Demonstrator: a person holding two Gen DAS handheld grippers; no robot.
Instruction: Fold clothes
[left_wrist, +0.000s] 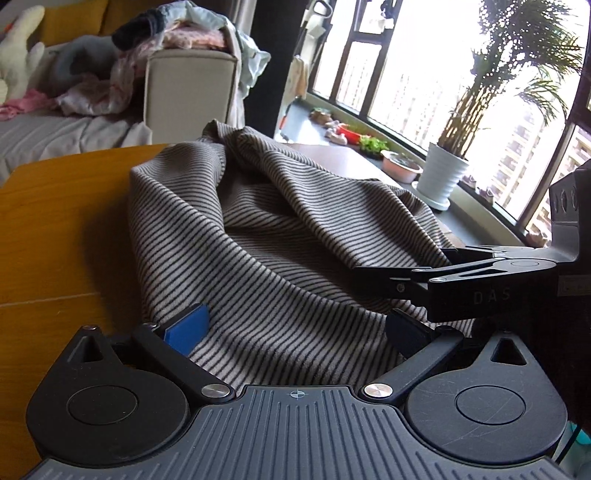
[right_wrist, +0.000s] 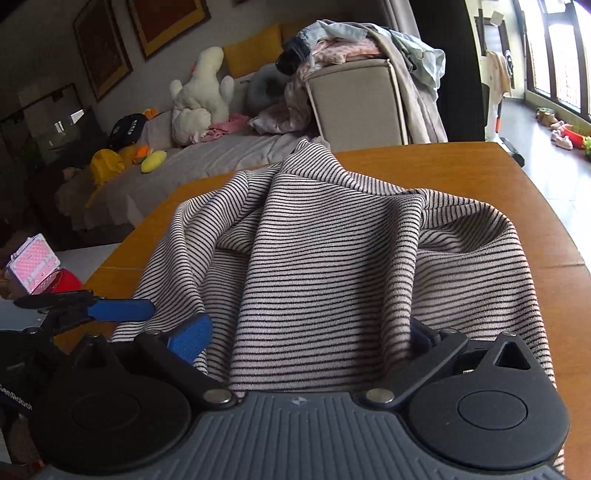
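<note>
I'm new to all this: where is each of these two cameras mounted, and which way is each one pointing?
Left wrist view: mounted on the left gripper, facing the window and potted palm; its open blue-padded fingers straddle the striped garment; the right gripper reaches in from the right.
Right wrist view: mounted on the right gripper, facing the sofa and plush toy; the left gripper shows at left.
Shared: the garment, wooden table, heaped laundry.

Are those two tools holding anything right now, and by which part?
Neither clearly grips. Both the left tool and right tool stand wide open, with the near edge of the striped garment lying loosely between their fingers.
</note>
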